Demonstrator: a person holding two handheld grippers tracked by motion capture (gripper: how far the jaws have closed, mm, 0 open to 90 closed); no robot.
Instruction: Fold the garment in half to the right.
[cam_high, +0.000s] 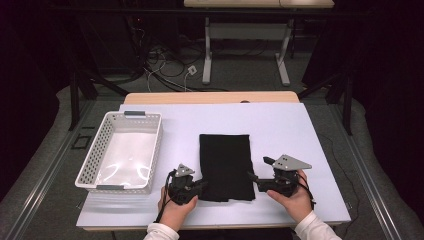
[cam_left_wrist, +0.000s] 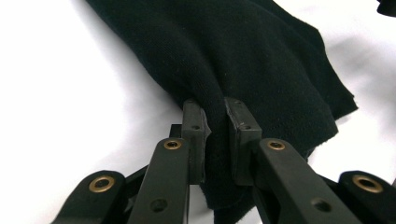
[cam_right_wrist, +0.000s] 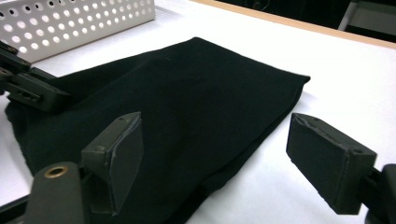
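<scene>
Pinching only the near-left corner fold of the black cloth (cam_high: 225, 166) lying mid-tabletop (cam_high: 300, 130), left gripper (cam_left_wrist: 215, 122) may slip or drag layers apart if lifted while right gripper (cam_right_wrist: 233, 154), jaws wide, grips nothing.

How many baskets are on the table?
1. The white basket with holes in its sides sits at the left of the table, beside the black cloth. It looks empty.
</scene>
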